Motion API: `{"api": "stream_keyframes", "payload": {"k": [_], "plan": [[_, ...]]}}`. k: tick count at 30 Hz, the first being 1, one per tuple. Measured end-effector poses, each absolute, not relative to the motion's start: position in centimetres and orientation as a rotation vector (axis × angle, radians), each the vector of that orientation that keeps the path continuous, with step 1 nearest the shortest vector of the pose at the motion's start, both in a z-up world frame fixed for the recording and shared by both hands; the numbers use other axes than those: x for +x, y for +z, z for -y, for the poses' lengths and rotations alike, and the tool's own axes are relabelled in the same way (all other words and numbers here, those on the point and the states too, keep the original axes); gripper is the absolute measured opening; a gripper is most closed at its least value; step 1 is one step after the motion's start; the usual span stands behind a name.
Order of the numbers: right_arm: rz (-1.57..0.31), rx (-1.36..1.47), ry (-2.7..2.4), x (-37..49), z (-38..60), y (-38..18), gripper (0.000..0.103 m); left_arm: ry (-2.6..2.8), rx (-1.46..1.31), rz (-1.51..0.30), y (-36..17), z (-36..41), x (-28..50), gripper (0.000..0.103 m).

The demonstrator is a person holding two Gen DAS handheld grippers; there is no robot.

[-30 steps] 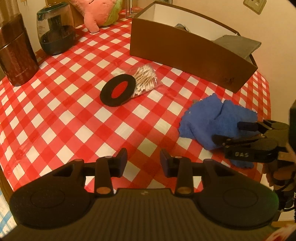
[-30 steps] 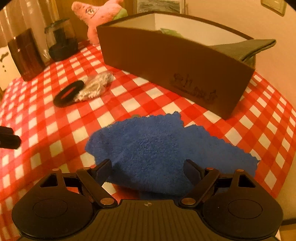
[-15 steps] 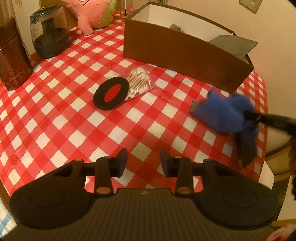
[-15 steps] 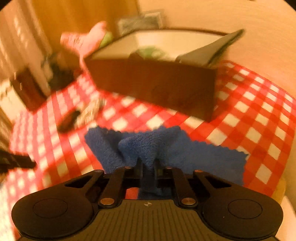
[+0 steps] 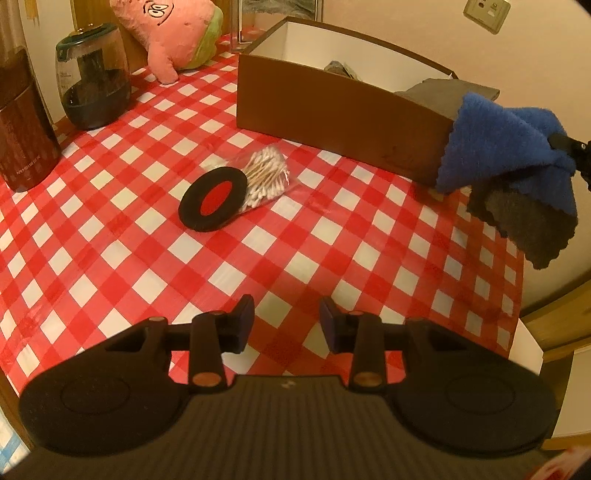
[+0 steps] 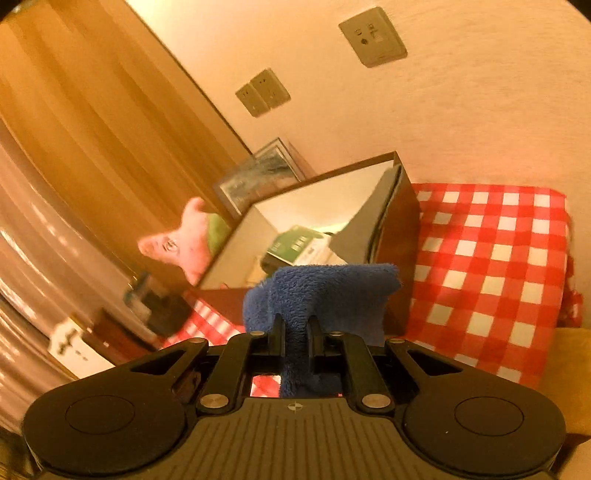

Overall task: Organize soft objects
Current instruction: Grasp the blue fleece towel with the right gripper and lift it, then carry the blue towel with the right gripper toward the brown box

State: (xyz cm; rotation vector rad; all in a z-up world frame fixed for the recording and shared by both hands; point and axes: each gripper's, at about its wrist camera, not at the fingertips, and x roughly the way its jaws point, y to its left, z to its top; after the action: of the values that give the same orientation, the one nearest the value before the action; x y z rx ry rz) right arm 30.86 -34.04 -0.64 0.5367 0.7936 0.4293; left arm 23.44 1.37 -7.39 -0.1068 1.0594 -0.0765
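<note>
Left wrist view: the left gripper (image 5: pixel 287 321) hangs above the checked desk (image 5: pixel 110 236) with its fingers (image 5: pixel 242 325) spread wide and nothing between them. Off to the right, the blue cloth (image 5: pixel 506 147) is lifted clear of the desk, drooping in folds from the tip of the right gripper (image 5: pixel 570 147) (its dark grey underside shows at the lower corner). The cloth hangs just in front of the near right corner of the brown box (image 5: pixel 332 107), which stands open on the desk with a grey cloth (image 5: pixel 443 90) draped over its right end. Nearer the middle of the desk lies a black disc with a red centre (image 5: pixel 213 198), overlapping a bag of cotton swabs (image 5: pixel 267 173). A pink plush toy (image 5: pixel 173 33), a glass jar (image 5: pixel 92 77) and a dark brown canister (image 5: pixel 22 125) stand along the far left.

Right wrist view: the right gripper (image 6: pixel 295 336) has its fingers (image 6: pixel 277 332) pinched tight on a fold of the blue cloth (image 6: pixel 321 295), which bunches up ahead of them. Beyond it is the open brown box (image 6: pixel 399 229), tilted in the frame, with a green and white package (image 6: pixel 299 245) inside.
</note>
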Motion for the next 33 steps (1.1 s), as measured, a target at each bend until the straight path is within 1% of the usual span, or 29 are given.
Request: {"api": "stream_keyframes", "payload": {"k": [7, 9, 11, 12, 14, 15, 16, 24, 28, 31, 33], "plan": [[-0.773, 0.613, 0.558, 30.3, 33.9, -0.1, 0.01, -0.067, -0.113, -1.058, -7.3, -1.8, 23.1, 0.035], [-0.785, 0.542, 0.57, 30.0, 32.9, -0.1, 0.01, -0.064, -0.113, -1.058, -7.3, -1.9, 23.1, 0.035], [-0.86, 0.38, 0.588, 29.9, 30.7, -0.6, 0.011, -0.062, -0.114, -1.059, -7.3, -2.0, 23.1, 0.035], [-0.902, 0.337, 0.6, 29.9, 29.7, -1.0, 0.017, -0.061, -0.114, -1.059, -7.4, -2.1, 23.1, 0.035], [-0.935, 0.272, 0.601, 29.3, 28.0, -1.9, 0.041, -0.058, -0.112, -1.06, -7.4, -2.1, 23.1, 0.035], [-0.955, 0.232, 0.602, 29.1, 27.2, -2.3, 0.065, -0.055, -0.112, -1.063, -7.4, -2.2, 23.1, 0.035], [-0.965, 0.192, 0.601, 28.7, 26.3, -2.8, 0.071, -0.053, -0.113, -1.064, -7.5, -2.3, 23.1, 0.035], [-1.052, 0.043, 0.529, 26.5, 25.3, -7.0, 0.071, -0.046, -0.116, -1.08, -8.1, -2.8, 23.1, 0.035], [-1.094, 0.063, 0.491, 26.8, 26.0, -9.0, 0.071, -0.048, -0.115, -1.095, -8.6, -2.7, 23.2, 0.035], [-1.119, 0.021, 0.488, 26.6, 25.3, -10.3, 0.071, -0.048, -0.111, -1.104, -8.9, -2.5, 23.4, 0.035], [-1.14, 0.095, 0.468, 26.6, 25.6, -10.9, 0.071, -0.051, -0.112, -1.105, -8.9, -2.5, 23.5, 0.035]]}}
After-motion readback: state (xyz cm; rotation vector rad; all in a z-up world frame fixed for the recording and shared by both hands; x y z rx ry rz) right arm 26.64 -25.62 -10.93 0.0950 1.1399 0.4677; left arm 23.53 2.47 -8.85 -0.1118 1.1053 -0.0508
